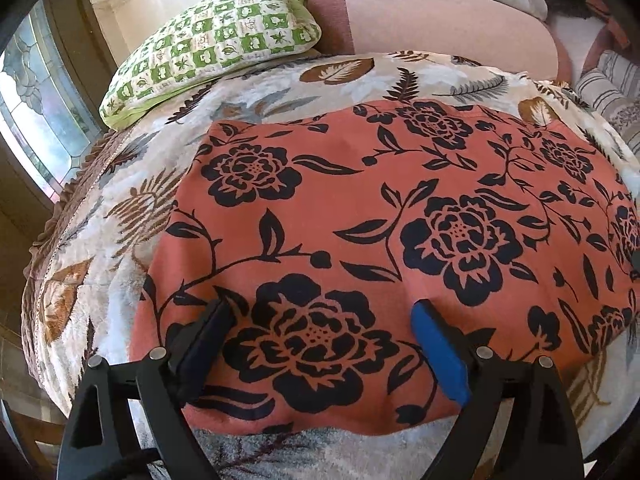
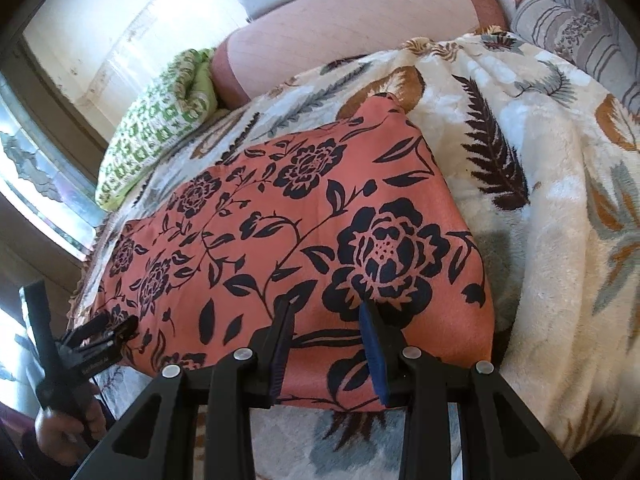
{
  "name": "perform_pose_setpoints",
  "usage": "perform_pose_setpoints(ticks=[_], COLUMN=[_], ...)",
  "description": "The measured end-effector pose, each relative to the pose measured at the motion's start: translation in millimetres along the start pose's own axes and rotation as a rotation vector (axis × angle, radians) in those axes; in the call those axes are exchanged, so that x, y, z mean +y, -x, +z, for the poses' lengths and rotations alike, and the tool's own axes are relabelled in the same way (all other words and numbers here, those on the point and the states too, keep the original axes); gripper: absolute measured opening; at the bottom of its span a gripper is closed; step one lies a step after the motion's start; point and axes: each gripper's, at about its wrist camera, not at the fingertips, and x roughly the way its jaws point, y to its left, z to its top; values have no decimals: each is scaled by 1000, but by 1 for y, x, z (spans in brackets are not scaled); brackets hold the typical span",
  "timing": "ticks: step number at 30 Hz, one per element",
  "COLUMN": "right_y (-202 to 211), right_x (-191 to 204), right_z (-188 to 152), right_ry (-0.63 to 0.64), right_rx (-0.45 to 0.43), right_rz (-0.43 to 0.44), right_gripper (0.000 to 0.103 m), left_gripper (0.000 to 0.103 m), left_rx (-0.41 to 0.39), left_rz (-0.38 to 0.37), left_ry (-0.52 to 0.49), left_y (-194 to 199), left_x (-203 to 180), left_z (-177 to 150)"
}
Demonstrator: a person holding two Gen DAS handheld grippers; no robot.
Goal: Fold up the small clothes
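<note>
An orange cloth with black flower print (image 1: 384, 224) lies flat on a leaf-patterned blanket (image 1: 256, 84). My left gripper (image 1: 324, 312) is open, its fingers resting over the cloth's near edge on the left side. The same cloth (image 2: 304, 240) shows in the right wrist view. My right gripper (image 2: 326, 312) is open with a narrower gap, fingers over the near edge at the cloth's right end. The left gripper (image 2: 116, 326) shows at the cloth's far left, held by a hand.
A green checked pillow (image 1: 212, 40) lies at the back left. A pink bolster (image 1: 432, 20) runs along the back, with a striped cushion (image 2: 576, 28) at the right. A window (image 1: 36, 112) is left of the bed edge.
</note>
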Motion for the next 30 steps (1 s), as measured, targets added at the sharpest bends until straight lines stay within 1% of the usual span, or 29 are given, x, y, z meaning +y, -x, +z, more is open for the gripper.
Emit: perform_pose_setpoints(ticks=[3,6,10,12,14,15,16,18,20,23,28,30], right_y=[6,7,-1,-16,-35,-36,-35,-36,-37,-37,-31,-26], right_x=[16,40,65,74,76,80,84,92,93,89,93,95], right_z=[5,7,2,-7,-18,-23,-26,-31,-31,-28,-21,-16], right_ry=[14,76,101,126,151,194,227,287,287,251,232,209], right_rx=[3,-5,10,57,109,73,56,51,57,67,93,90], right_rz=[21,11,49,43,7,-14,-27,-67,-72,-52,-65,-39], right_gripper=[38,38,39,61,62,63,64,64,64,64,64,64], left_gripper=[92,92,92,92,92,92,92,92,92,92,92,92], left_rx=[2,3,-3,-8,-9,-10,-10,-10,-12,-16,-39,-55], left_rz=[-10,-23,-41,-48,-55,-59,-63,-70,-72,-75,-65,-58], left_ry=[-1,-4,-5,-8,-9,-7,-4,5,13,22,40,44], left_y=[2,3,7,9,11,13,14,16,18,22,32,37], left_x=[1,2,5,6,7,9,9,12,14,17,25,29], left_z=[0,-1,-4,-5,-6,-7,-7,-7,-7,-8,-6,-4])
